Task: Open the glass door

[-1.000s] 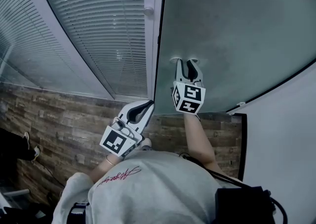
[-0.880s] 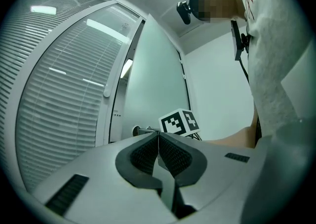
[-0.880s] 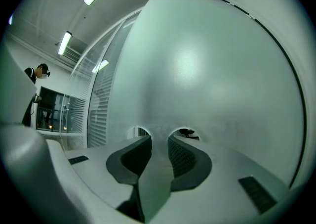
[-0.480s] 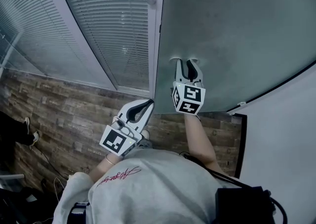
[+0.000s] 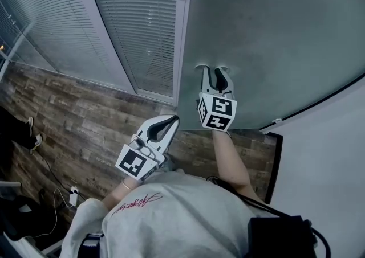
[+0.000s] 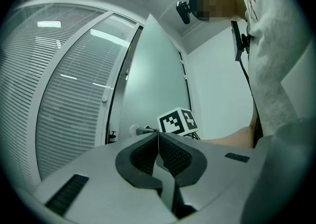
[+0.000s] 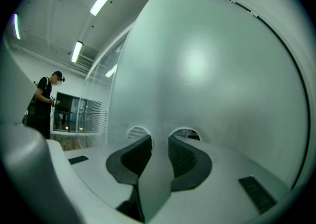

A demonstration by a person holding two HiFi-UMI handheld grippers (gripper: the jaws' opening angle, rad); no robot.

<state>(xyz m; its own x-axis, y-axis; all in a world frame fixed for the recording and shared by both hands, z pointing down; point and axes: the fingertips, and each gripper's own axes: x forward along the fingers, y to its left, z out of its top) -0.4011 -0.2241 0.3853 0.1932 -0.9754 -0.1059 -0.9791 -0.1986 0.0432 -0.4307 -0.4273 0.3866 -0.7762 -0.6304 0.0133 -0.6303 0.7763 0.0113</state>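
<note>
Glass door [image 5: 274, 35], frosted grey-green, dark-edged, apparently stands ajar beside slatted blinds [image 5: 137, 23].

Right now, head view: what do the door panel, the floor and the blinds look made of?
Door panel: frosted glass, matte grey-green. The surface is hazy and even, and nothing sharp shows through it.
Floor: wood or wood-look planks, with brown grain in staggered boards. Real wood or laminate is unclear.
Blinds: thin, pale horizontal slats, probably metal or plastic. The look does not settle which.
</note>
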